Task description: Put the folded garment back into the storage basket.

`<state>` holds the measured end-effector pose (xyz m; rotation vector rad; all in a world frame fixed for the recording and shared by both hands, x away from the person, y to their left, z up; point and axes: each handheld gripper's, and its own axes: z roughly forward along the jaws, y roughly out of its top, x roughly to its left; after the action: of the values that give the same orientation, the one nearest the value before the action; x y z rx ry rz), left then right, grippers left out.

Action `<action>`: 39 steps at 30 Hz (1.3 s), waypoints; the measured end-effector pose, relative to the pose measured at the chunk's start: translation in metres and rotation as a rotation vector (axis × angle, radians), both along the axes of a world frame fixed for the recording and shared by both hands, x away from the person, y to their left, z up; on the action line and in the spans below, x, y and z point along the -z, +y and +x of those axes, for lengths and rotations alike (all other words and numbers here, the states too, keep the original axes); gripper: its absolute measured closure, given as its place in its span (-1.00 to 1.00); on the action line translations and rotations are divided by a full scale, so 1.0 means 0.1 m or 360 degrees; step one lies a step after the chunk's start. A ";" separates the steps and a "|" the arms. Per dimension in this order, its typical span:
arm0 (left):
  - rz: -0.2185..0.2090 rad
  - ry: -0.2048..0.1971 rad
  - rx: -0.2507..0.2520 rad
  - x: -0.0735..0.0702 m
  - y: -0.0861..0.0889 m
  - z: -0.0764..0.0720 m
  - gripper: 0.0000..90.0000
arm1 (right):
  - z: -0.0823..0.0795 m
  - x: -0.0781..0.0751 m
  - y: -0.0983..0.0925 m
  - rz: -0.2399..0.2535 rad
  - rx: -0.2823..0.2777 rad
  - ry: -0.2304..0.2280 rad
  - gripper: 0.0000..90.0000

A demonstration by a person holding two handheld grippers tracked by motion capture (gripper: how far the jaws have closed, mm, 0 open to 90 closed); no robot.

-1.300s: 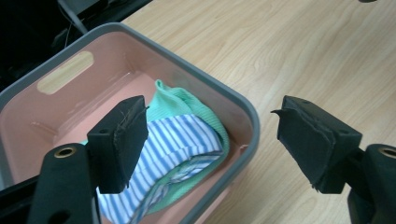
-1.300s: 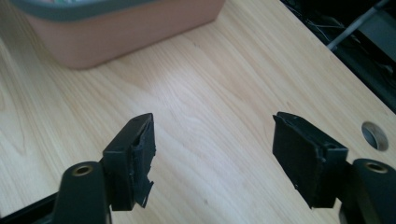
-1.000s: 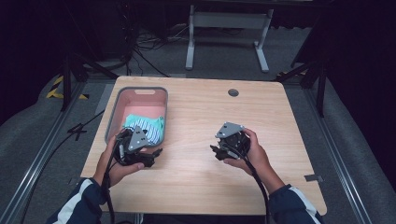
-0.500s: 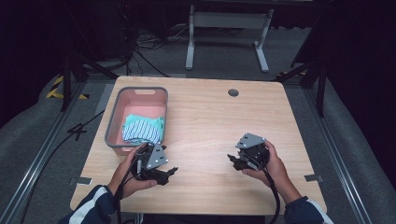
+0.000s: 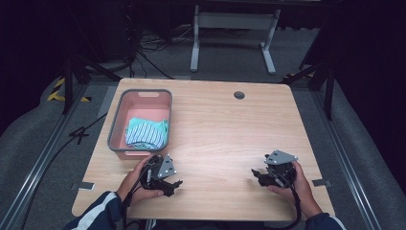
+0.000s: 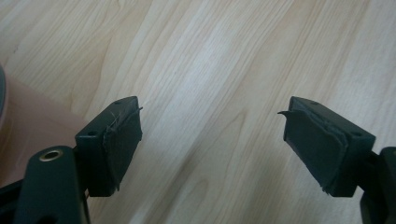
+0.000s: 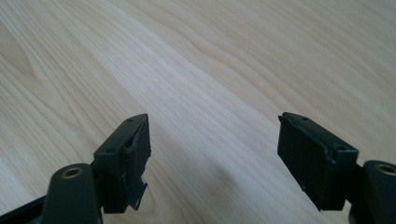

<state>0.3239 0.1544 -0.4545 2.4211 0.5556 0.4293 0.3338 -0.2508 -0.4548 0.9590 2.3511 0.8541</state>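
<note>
Both tongs stand with their jaws spread wide and nothing between them. The left gripper point(image 5: 173, 184) is low over the near-left part of the wooden table point(image 5: 230, 139); in the left gripper view point(image 6: 212, 144) only bare wood grain shows between the jaws, with a sliver of pink at the left edge. The right gripper point(image 5: 258, 175), held in the person's right hand point(image 5: 293, 181), is low over the near-right part, and the right gripper view point(image 7: 215, 158) likewise shows plain wood between the jaws.

The striped teal-and-white cloth point(image 5: 146, 133) lies folded in the pink basket point(image 5: 140, 93), which has a grey rim and sits at the left of the table. From the left gripper the cloth is at about eleven o'clock and near, just past the basket's near wall; from the right gripper it is at about ten o'clock and well apart. The basket's long axis runs from six to twelve. My guess is the left hand point(image 5: 139, 184) would reach it more readily, going up over the rim.
</note>
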 end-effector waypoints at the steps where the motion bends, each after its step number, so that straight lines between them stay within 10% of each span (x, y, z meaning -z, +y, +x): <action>1: -0.0011 0.0011 -0.0011 0.02 0.03 0.01 -0.56 | -0.01 0.03 -0.05 -0.0001 0.0013 0.0000 -0.41; 9: -0.0046 0.0098 -0.0028 0.17 0.19 0.02 -0.58 | -0.06 0.21 -0.44 0.0103 0.0127 0.0048 -0.44; 13: -0.0193 0.0216 -0.0061 0.25 0.31 0.11 -0.67 | -0.02 0.28 -0.56 0.0219 0.0179 0.0087 -0.51; 39: -0.0239 0.0200 -0.0046 0.28 0.37 0.13 -0.71 | -0.02 0.32 -0.58 0.0282 0.0232 0.0110 -0.62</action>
<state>0.3366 0.1915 -0.4830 2.3090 0.6543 0.2396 0.3315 -0.3091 -0.4865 1.2340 2.2573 0.9979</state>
